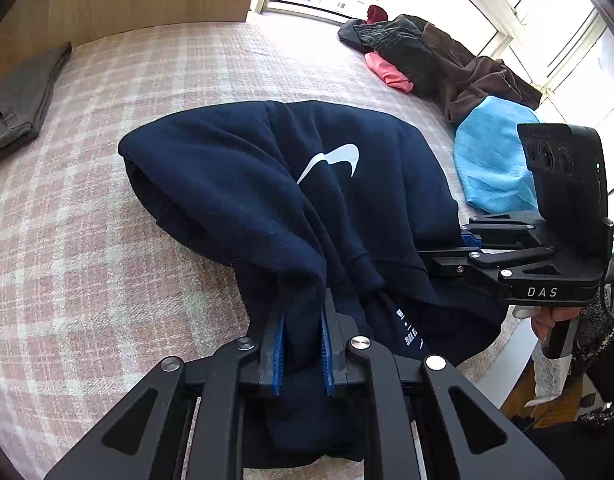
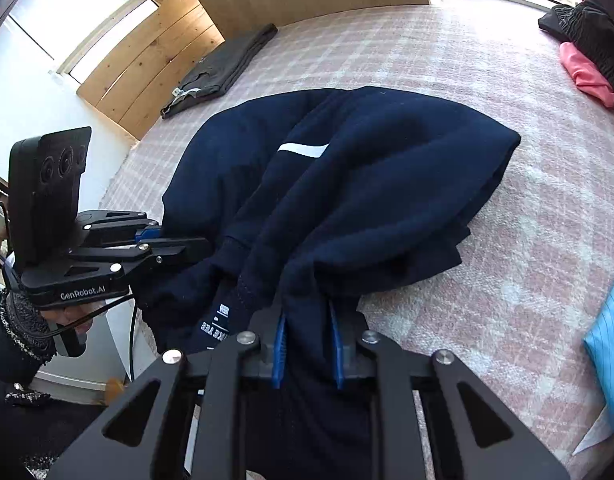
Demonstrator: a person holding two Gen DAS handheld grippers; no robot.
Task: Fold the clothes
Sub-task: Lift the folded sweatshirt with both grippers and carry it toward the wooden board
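Observation:
A navy sweatshirt [image 1: 243,168] with a white swoosh logo lies bunched on the pink plaid bedcover [image 1: 87,248]. Its near edge is lifted off the cover. At the bottom of the left wrist view, my left gripper [image 1: 303,300] is shut on a fold of navy fabric, which fills the space between its blue pads. My right gripper [image 1: 447,246] reaches in from the right, its tips buried in the same edge. In the right wrist view the sweatshirt [image 2: 387,168] spreads ahead; my right gripper [image 2: 307,312] is shut on its hem, and my left gripper [image 2: 179,240] bites it at the left.
Folded dark grey trousers [image 1: 19,100] [image 2: 219,68] lie at the far side by a wooden panel. A heap of dark clothes [image 1: 447,60], a pink item [image 1: 387,70] and a light blue garment [image 1: 491,160] sit near the window. The bed's edge runs close behind both grippers.

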